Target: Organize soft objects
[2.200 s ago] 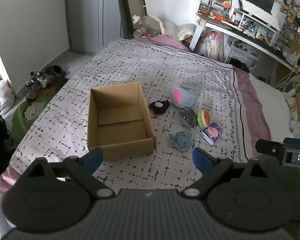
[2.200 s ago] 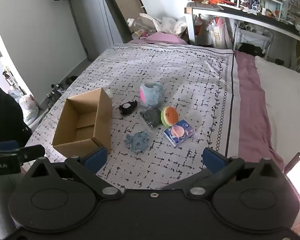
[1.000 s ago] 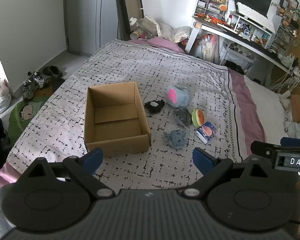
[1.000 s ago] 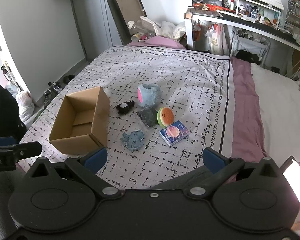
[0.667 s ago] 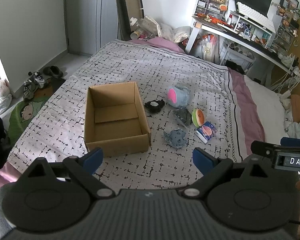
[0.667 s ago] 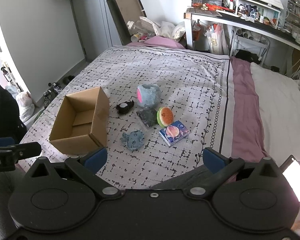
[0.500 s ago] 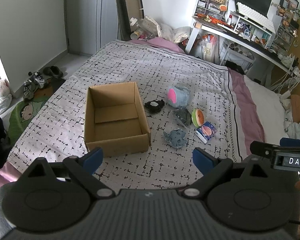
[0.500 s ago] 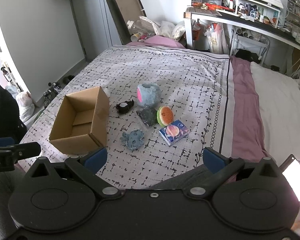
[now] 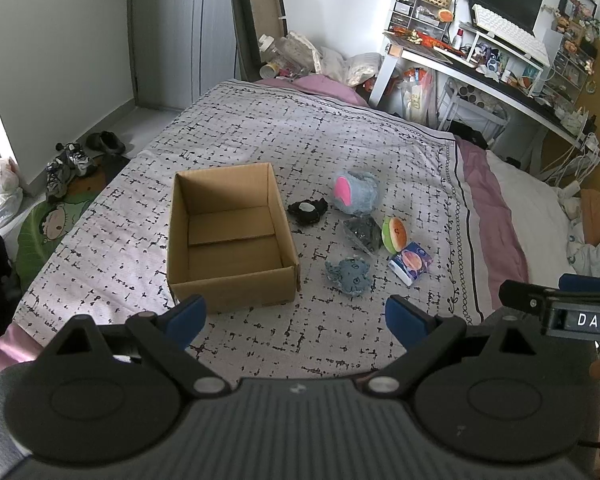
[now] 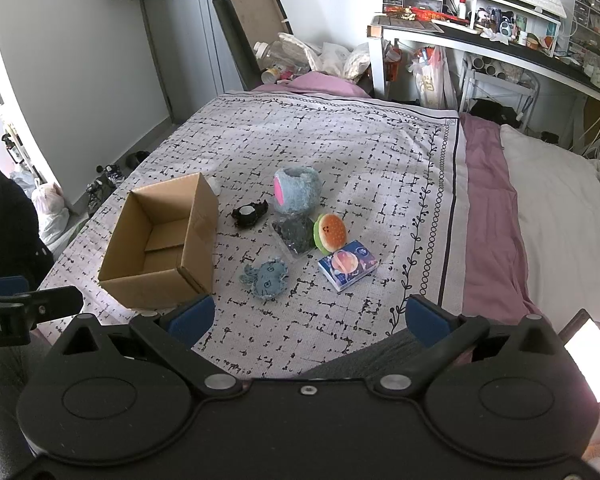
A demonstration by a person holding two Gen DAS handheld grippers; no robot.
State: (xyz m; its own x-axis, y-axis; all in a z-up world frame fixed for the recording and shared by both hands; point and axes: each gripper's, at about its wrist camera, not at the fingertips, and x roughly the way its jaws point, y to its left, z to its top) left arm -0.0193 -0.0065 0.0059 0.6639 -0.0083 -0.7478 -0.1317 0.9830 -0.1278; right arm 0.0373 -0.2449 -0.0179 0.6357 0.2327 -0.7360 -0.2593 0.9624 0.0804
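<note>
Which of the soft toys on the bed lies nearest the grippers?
The flat blue-grey toy with the face, beside the cardboard box's near corner. The round blue-and-pink plush, black toy and watermelon plush lie farther back.

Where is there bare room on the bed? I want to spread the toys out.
Bare: bedspread beyond the blue plush, toward the pink pillow end, and the near strip between cardboard box and grippers. Crowded: right of the box, around the watermelon plush and tissue pack.
</note>
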